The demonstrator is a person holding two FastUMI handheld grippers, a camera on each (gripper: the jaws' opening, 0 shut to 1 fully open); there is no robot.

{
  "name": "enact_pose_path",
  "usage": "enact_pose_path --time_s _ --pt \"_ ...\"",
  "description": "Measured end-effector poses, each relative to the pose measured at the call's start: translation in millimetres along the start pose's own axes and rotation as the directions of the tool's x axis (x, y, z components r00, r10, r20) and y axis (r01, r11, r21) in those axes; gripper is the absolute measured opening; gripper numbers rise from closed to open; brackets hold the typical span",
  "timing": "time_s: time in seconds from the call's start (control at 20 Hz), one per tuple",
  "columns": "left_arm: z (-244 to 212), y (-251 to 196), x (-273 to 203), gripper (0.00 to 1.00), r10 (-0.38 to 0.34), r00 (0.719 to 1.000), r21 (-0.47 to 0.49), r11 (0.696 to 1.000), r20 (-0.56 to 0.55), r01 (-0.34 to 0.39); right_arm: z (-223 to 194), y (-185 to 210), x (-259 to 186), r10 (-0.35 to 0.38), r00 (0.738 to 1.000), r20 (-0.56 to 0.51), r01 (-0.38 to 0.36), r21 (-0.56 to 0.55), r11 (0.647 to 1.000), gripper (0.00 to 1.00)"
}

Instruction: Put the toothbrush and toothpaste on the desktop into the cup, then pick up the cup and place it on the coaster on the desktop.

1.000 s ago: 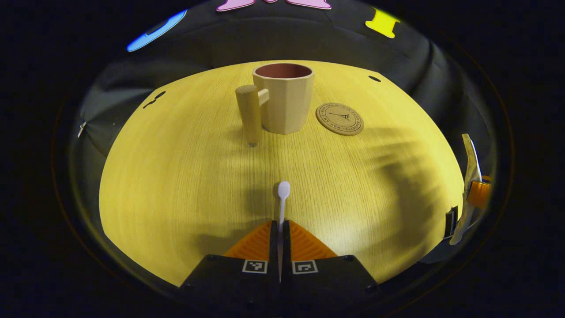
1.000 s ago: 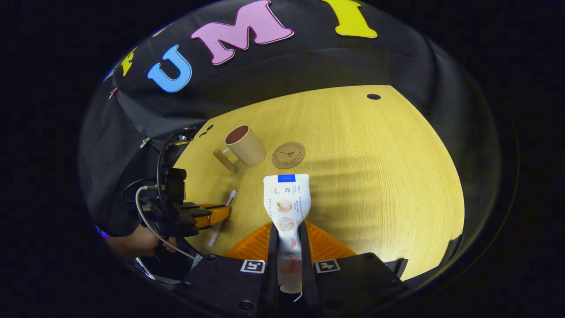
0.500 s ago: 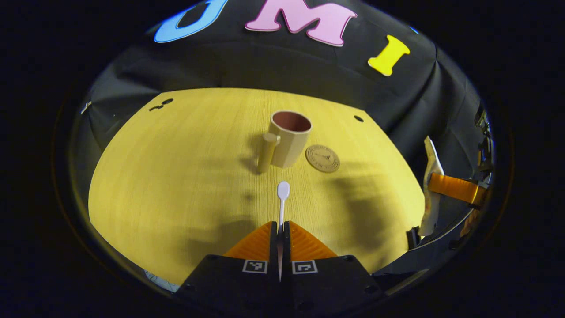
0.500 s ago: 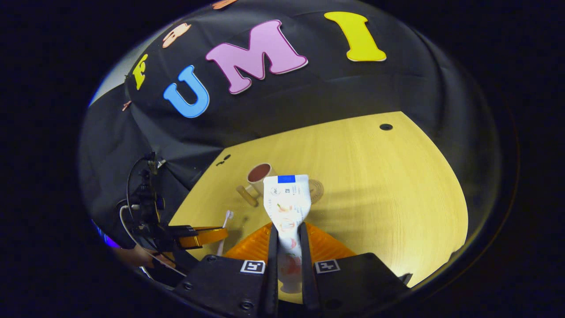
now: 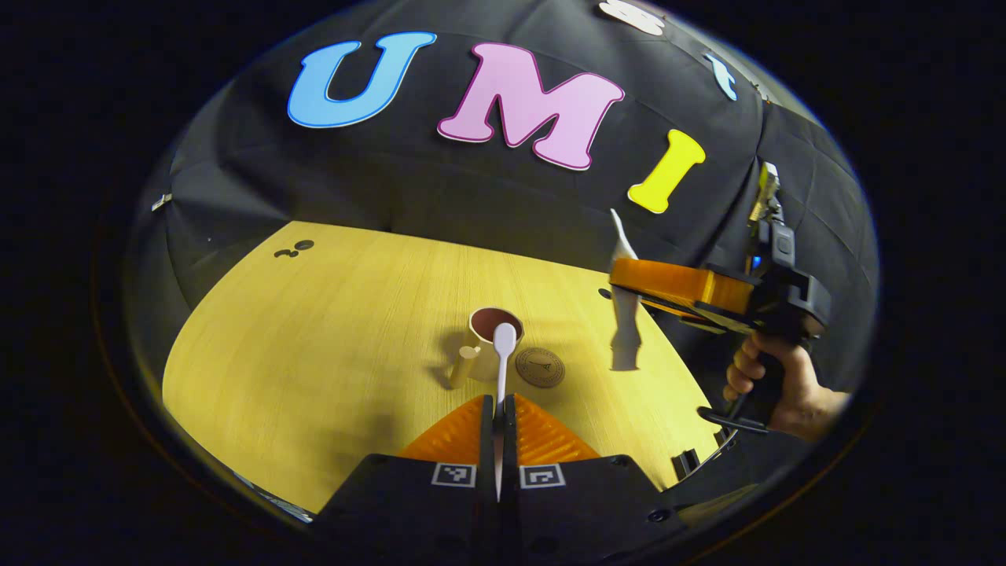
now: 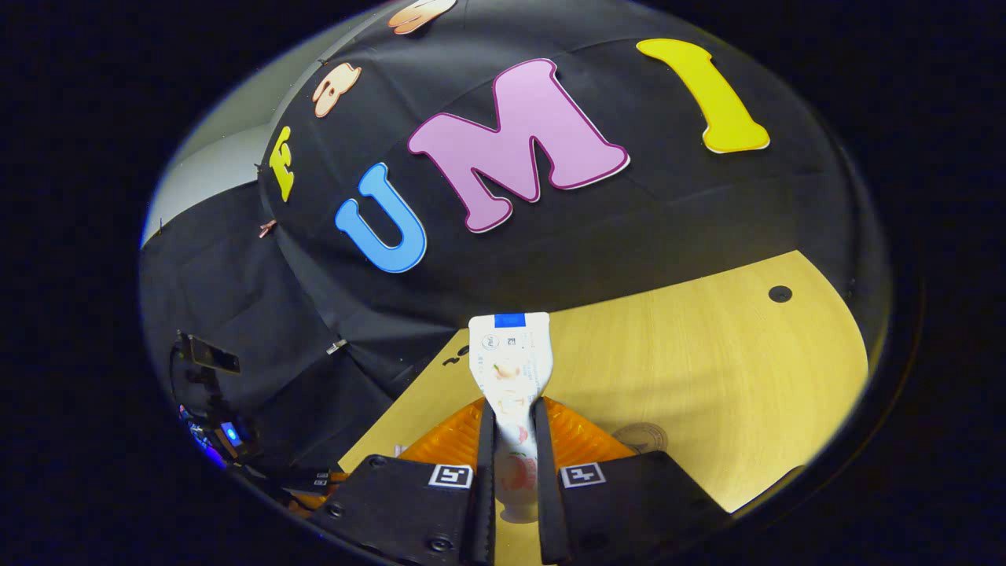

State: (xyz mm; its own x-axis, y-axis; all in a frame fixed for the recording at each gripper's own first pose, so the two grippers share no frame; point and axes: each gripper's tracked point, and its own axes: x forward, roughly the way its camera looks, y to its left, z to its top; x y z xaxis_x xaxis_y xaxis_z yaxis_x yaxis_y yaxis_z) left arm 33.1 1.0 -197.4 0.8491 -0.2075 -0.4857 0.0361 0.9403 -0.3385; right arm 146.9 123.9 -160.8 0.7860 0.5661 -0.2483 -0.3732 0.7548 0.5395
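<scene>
Aloft: left gripper (image 5: 498, 409) clamped on toothbrush (image 5: 503, 354), right gripper (image 6: 511, 417) clamped on toothpaste (image 6: 511, 362). Below, mid-table (image 5: 314, 330) toward far edge: cup (image 5: 486, 346), coaster (image 5: 540, 367) just beside. Nothing between.

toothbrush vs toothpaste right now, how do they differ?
The toothbrush is a thin white stick; the toothpaste is a wide flat tube with printed pictures. The toothbrush sits in the left gripper, the toothpaste in the right gripper. Both are clamped between shut fingers and held above the table.
</scene>
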Motion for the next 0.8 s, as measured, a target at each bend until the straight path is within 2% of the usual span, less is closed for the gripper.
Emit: enact_pose_path --time_s 0.1,0.2,0.45,0.8 --pt "2 2 -4 0.06 0.010 1.000 -0.003 1.000 0.012 -0.010 3 6 29 0.038 0.999 0.017 -0.039 0.013 0.999 0.25" --pt "3 6 -12 0.06 0.030 0.999 0.007 1.000 0.025 -0.030 6 4 54 0.044 0.999 0.030 -0.045 0.012 0.999 0.26" --pt "8 9 -17 0.06 0.045 0.999 -0.015 0.999 0.026 -0.045 0 -11 106 0.034 0.998 0.046 -0.035 0.027 0.999 0.26" --pt "-7 26 -19 0.06 0.086 0.996 -0.048 0.995 -0.012 -0.087 -32 -38 152 0.005 1.000 0.003 -0.005 0.013 1.000 0.25"
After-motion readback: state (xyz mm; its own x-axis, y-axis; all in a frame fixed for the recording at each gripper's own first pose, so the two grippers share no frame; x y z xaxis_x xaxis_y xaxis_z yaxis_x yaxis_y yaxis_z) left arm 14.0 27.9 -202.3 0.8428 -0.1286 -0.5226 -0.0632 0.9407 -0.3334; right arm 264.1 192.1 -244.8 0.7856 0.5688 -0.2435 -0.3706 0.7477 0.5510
